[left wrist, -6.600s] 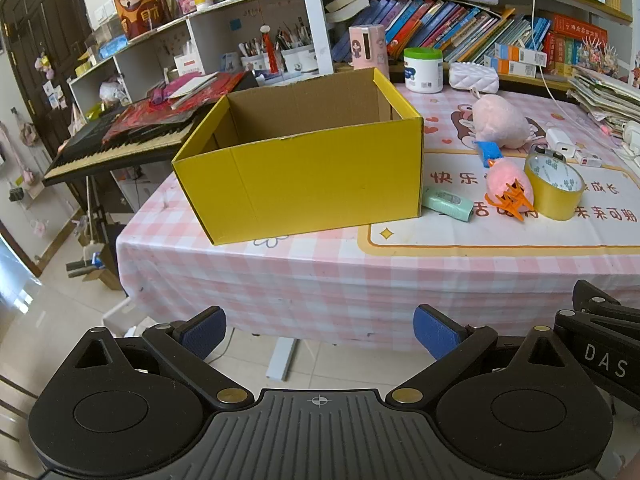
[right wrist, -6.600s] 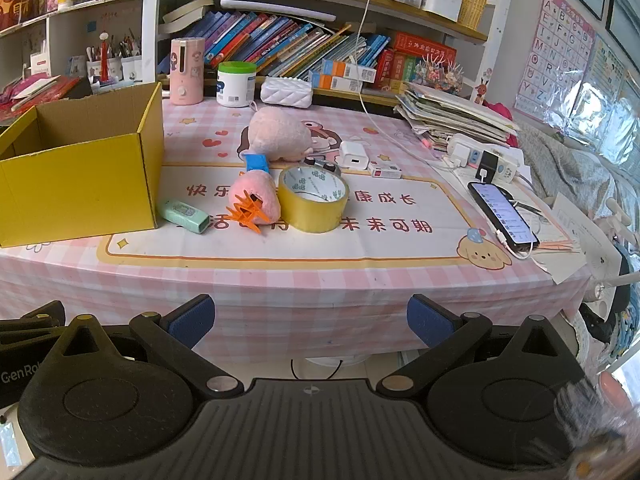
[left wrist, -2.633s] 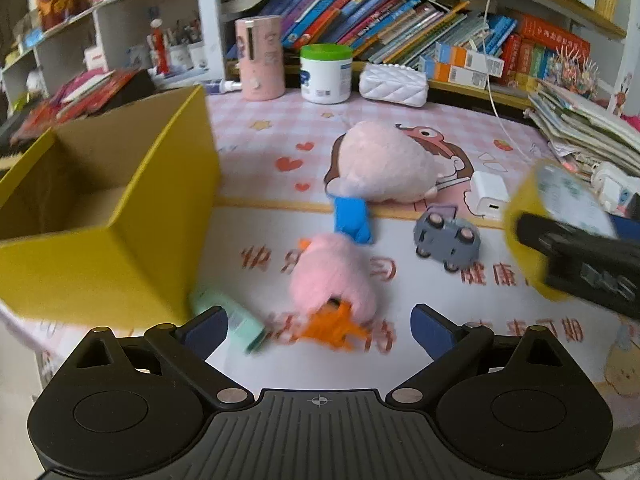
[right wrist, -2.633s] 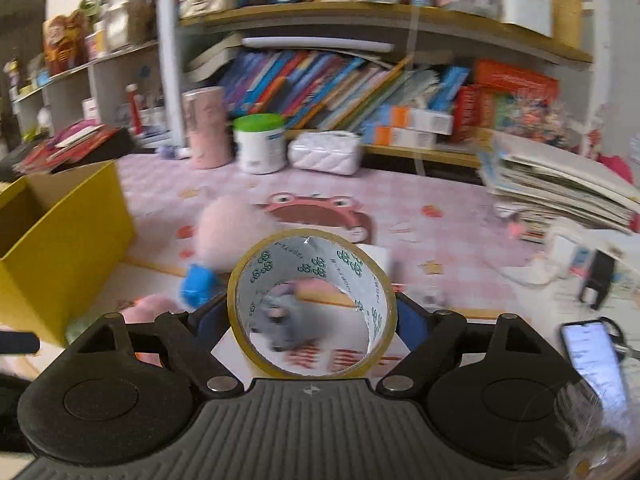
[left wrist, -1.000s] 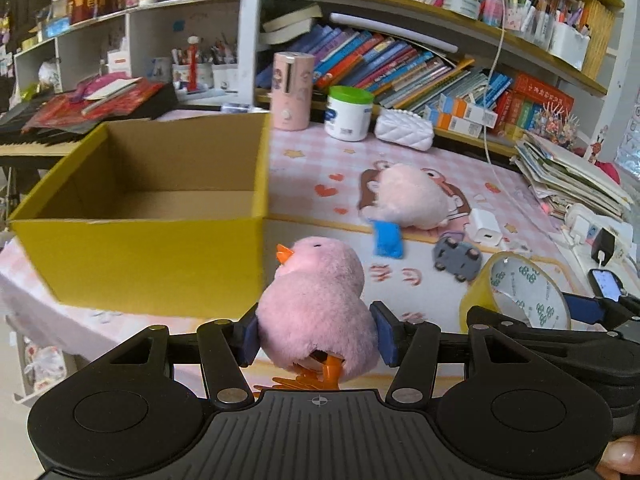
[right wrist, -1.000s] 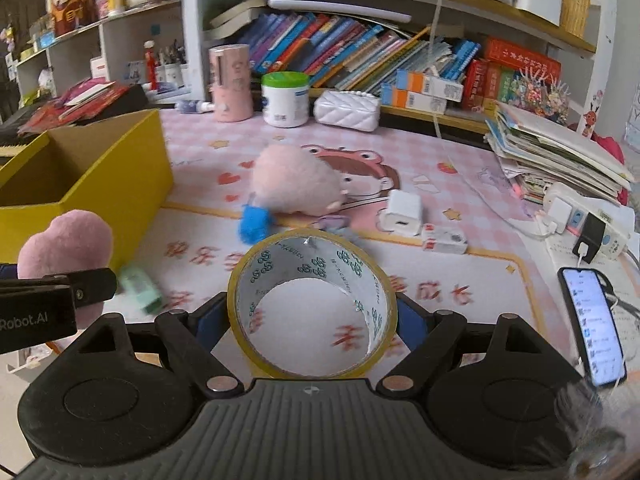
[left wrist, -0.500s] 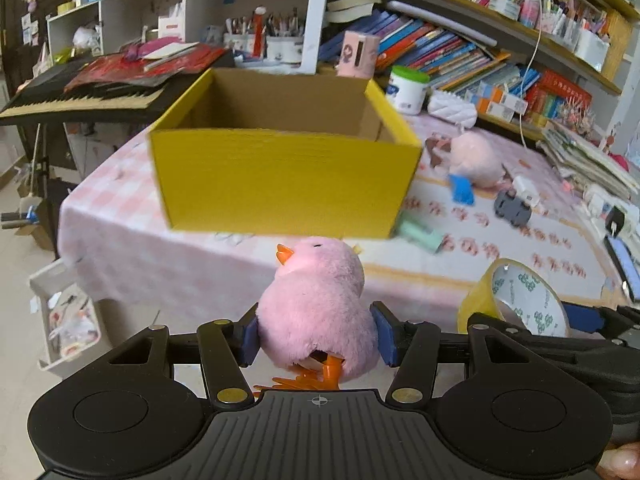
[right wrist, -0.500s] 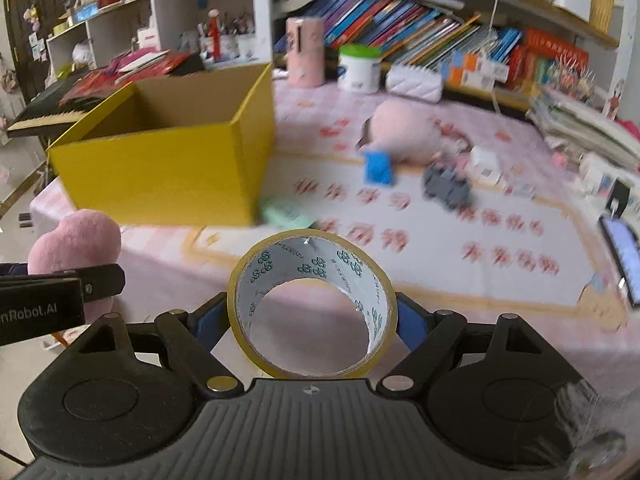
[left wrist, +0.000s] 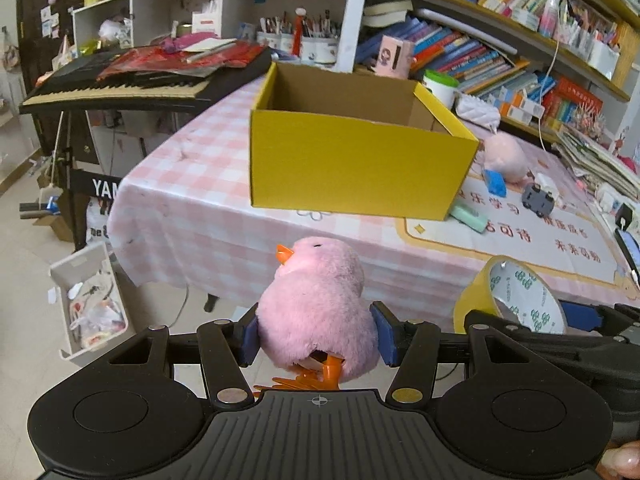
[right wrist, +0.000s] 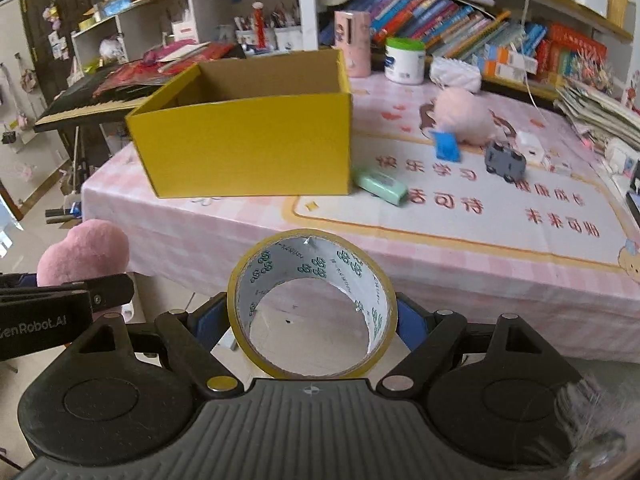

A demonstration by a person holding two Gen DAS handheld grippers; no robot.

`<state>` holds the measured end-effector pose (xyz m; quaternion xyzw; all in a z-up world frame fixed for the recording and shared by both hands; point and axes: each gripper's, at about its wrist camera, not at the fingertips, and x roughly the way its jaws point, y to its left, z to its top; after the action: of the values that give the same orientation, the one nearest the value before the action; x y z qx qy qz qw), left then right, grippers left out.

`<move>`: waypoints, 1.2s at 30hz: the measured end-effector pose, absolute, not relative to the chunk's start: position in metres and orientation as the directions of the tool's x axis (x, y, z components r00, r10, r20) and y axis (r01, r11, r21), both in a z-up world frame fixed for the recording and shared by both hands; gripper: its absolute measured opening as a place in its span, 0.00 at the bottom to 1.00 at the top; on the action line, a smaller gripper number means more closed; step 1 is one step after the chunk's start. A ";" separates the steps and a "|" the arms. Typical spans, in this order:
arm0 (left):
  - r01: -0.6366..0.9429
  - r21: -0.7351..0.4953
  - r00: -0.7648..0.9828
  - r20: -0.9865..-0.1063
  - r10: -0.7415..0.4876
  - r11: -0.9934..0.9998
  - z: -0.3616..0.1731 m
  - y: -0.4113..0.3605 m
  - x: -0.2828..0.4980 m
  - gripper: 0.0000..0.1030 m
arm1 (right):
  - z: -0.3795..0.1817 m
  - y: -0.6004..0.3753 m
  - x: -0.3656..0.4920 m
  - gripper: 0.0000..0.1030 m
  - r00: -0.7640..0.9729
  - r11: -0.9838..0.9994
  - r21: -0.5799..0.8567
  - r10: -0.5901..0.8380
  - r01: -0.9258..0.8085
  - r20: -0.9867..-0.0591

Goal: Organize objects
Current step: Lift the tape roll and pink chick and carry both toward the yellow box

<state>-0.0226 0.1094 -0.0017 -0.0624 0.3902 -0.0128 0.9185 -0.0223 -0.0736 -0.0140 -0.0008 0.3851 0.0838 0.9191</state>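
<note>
Left gripper (left wrist: 316,334) fingers clamp pink chick (left wrist: 318,308); right gripper (right wrist: 310,330) fingers clamp tape roll (right wrist: 312,304). Yellow box (left wrist: 352,160) on tabletop (left wrist: 192,200) sits upper centre, open-topped, ahead of both; neither clearly nearer.

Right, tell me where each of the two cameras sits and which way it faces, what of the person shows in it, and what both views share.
Left wrist: on the left gripper, looking forward and down past the pink plush chick it clamps toward the yellow box; a fingertip shows at the bottom right corner.
Right wrist: on the right gripper, looking forward and down through the tape roll it clamps toward the box; no hand visible.
Shared: box, checked tablecloth, grey toy car, green case, each other's gripper and load.
</note>
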 end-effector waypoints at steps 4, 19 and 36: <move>-0.033 -0.133 0.709 -0.702 -0.071 0.991 0.002 0.117 -0.025 0.53 | -0.009 -0.065 -0.023 0.81 0.694 0.984 0.055 0.160 -0.171 -0.702; -0.063 -0.152 0.720 -0.692 -0.061 0.986 0.003 0.135 -0.028 0.53 | -0.002 -0.047 -0.025 0.81 0.700 0.979 0.034 0.166 -0.199 -0.694; -0.086 -0.142 0.745 -0.667 -0.031 0.986 0.007 0.133 0.008 0.53 | -0.008 -0.039 0.021 0.81 0.674 0.965 0.047 0.214 -0.257 -0.707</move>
<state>0.0075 0.1325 0.0065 -0.0819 0.3569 0.0149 0.9304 0.0215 -0.0390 -0.0083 -0.0282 0.3827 0.1286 0.9145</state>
